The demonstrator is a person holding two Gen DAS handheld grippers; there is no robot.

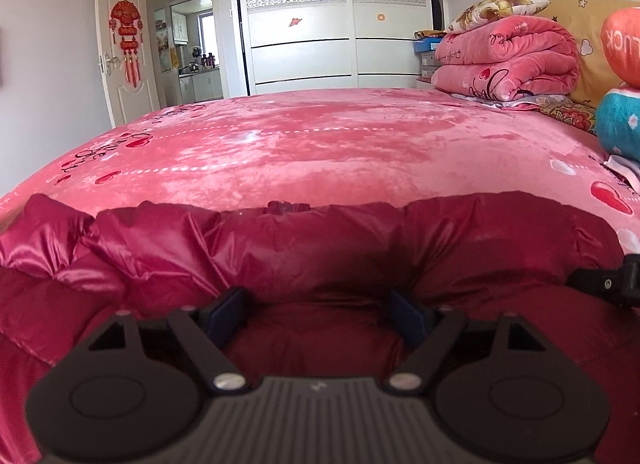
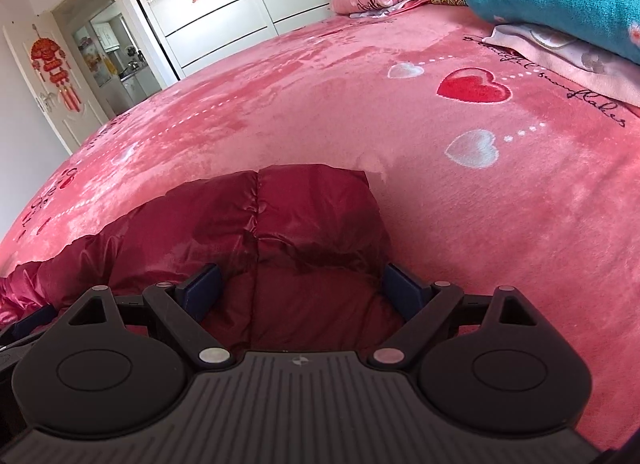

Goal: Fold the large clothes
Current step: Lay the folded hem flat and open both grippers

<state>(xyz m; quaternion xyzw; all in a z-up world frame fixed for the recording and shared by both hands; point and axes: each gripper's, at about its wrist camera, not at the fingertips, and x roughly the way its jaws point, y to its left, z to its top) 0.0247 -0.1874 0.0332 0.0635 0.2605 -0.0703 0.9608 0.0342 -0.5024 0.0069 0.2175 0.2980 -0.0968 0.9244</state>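
Jacket (image 1: 320, 264) along bed's near edge, pink bedspread (image 1: 320, 144) beyond bare to far edge, left gripper (image 1: 320, 316) and right gripper (image 2: 302, 288) spread, pinching nothing.

The left gripper (image 1: 320, 316) is a matte black tool with a ribbed dark grey plate at its centre, stamped with a small pale logo. On each side of that plate sits a round black disc with a circle pressed into its face. Two black arms run out from silver rivets at the plate's corners, each ending in a flat dark blue pad (image 1: 226, 314). Small silver screws dot the arm joints, and triangular cut-outs show above the discs. The right gripper (image 2: 303, 290) has the same build: grey ribbed plate, black discs, silver rivets, blue pads (image 2: 202, 290).
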